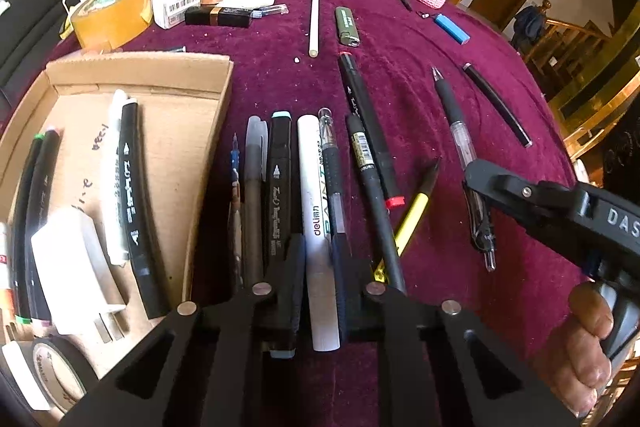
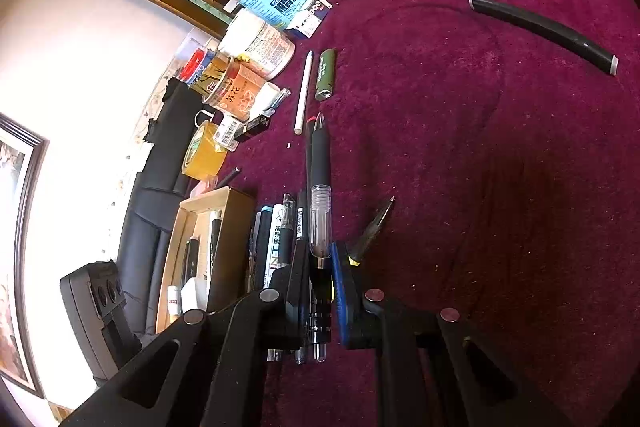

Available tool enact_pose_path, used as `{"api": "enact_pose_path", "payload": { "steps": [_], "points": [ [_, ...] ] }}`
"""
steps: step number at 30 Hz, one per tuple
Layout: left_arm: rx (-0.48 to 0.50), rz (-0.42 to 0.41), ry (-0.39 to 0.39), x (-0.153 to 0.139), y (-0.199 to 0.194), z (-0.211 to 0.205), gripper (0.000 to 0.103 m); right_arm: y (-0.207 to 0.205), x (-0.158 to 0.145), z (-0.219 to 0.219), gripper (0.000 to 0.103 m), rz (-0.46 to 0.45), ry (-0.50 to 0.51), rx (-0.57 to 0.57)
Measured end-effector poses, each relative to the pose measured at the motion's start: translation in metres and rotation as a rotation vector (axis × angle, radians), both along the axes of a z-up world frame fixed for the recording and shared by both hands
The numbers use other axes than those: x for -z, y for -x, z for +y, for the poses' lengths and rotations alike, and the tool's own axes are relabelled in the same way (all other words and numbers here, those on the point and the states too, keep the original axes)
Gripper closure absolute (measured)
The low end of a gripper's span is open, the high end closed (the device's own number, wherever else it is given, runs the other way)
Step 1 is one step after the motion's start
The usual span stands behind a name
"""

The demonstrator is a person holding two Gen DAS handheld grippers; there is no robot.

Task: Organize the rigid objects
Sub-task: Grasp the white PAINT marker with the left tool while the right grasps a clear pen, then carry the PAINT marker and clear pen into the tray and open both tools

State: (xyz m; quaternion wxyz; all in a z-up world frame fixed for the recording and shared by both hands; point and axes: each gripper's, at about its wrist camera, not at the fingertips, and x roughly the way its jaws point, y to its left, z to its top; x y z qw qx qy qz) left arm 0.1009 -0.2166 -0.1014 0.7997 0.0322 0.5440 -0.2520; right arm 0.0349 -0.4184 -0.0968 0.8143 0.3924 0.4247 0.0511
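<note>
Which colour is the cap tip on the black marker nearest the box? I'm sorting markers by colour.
Pale blue, clearest in the left wrist view: black marker beside the cardboard box.

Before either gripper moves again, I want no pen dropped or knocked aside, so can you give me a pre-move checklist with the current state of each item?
1. Left gripper closed around the white paint marker: ok, fingers sit on both sides of it.
2. Right gripper closed on the clear retractable pen: ok.
3. Neighbours clear of the white paint marker: not ok, the black marker and the gel pen lie right beside it.
4. Free floor in the cardboard box: ok, its right part is bare.
5. Yellow pencil clear of the left gripper: cannot tell, its lower end is hidden behind the gripper.
</note>
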Motion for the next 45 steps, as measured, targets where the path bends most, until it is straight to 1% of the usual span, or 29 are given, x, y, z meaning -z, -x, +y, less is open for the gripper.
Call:
{"api": "enact_pose_path", "payload": {
  "steps": [3,6,10,12,18,21,25,28,32,35,39,45],
  "points": [
    [-0.001,0.005,-0.038,0.006,-0.004,-0.005,0.089,0.0,0.0,0.0,0.091,0.0,0.002,0.001],
    [0.003,0.005,-0.051,0.006,-0.005,-0.009,0.089,0.0,0.0,0.0,0.091,0.001,0.002,0.004],
    [0.011,-0.016,-0.058,0.007,-0.003,-0.01,0.089,0.0,-0.001,0.0,0.091,0.0,0.004,0.002],
    [0.001,-0.007,-0.045,0.006,-0.002,-0.006,0.089,0.0,-0.001,0.001,0.091,-0.003,0.008,-0.002],
    [-0.035,-0.01,0.037,-0.01,0.014,0.015,0.089,-0.001,-0.003,0.004,0.091,-0.013,0.019,-0.017],
    [-0.054,-0.007,0.095,-0.024,0.024,0.033,0.089,-0.002,-0.005,0.008,0.091,-0.035,0.017,-0.04],
    [-0.068,-0.005,0.165,-0.046,0.036,0.063,0.089,-0.001,-0.012,0.023,0.091,-0.081,0.039,-0.105],
    [-0.099,-0.01,0.197,-0.058,0.039,0.091,0.089,0.0,-0.015,0.04,0.091,-0.103,0.081,-0.152],
    [-0.151,-0.017,0.226,-0.07,0.041,0.132,0.089,-0.003,-0.016,0.062,0.091,-0.101,0.104,-0.215],
    [-0.184,-0.02,0.25,-0.074,0.042,0.159,0.089,0.0,-0.026,0.085,0.091,-0.107,0.128,-0.255],
    [-0.221,-0.02,0.281,-0.078,0.037,0.184,0.089,-0.002,-0.04,0.127,0.091,-0.102,0.189,-0.334],
    [-0.271,-0.022,0.309,-0.076,0.028,0.215,0.089,-0.02,-0.043,0.167,0.091,-0.062,0.216,-0.365]
  ]
}}
